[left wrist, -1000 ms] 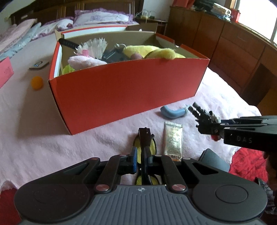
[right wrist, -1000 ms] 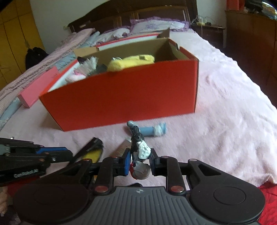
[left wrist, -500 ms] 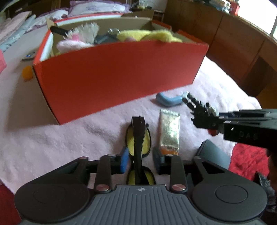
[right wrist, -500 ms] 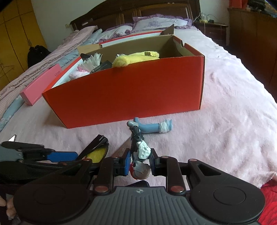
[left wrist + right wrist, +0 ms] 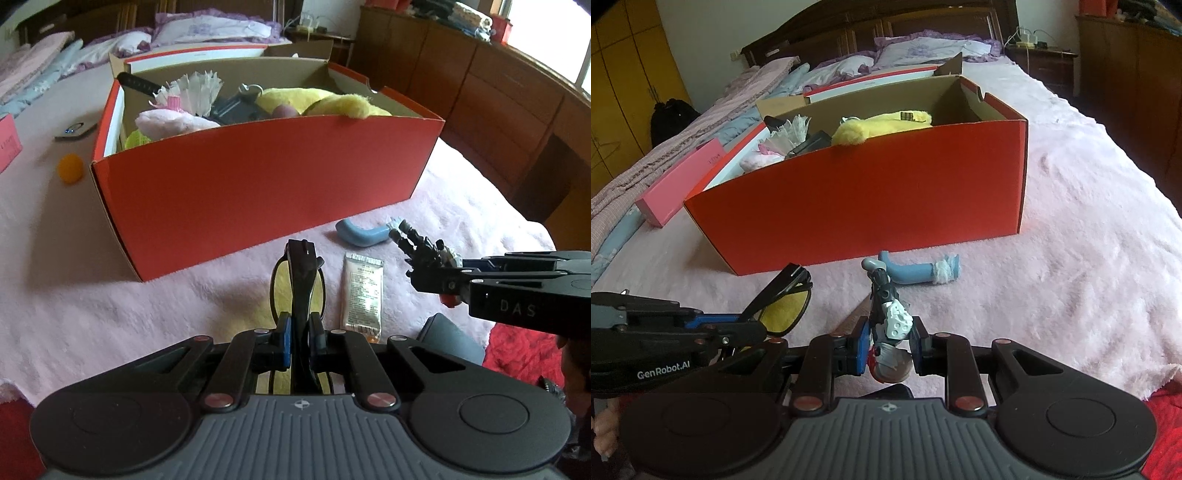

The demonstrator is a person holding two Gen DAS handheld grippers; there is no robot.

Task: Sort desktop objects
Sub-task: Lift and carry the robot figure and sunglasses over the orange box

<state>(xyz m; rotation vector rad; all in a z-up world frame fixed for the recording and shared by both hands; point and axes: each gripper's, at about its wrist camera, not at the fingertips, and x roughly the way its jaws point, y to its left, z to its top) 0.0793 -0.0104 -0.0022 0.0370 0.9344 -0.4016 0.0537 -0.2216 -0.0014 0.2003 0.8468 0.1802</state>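
Observation:
My left gripper (image 5: 300,336) is shut on black glasses with yellow lenses (image 5: 301,273), held above the pink blanket in front of the open red box (image 5: 258,184). The glasses also show in the right wrist view (image 5: 783,310). My right gripper (image 5: 888,345) is shut on a small grey and white toy robot (image 5: 886,306), which also shows at the right in the left wrist view (image 5: 424,254). The box (image 5: 857,206) holds a yellow plush (image 5: 325,103), a pink plush and other items.
A blue curved handle (image 5: 916,271) and a foil sachet (image 5: 364,295) lie on the blanket before the box. An orange ball (image 5: 70,168) and a pink box (image 5: 683,181) lie left of the red box. A grey object (image 5: 450,339) lies near the bed's edge.
My left gripper opened around the glasses half a second ago, has shut on them again and lifted them. The right gripper has kept hold of the toy robot and risen slightly.

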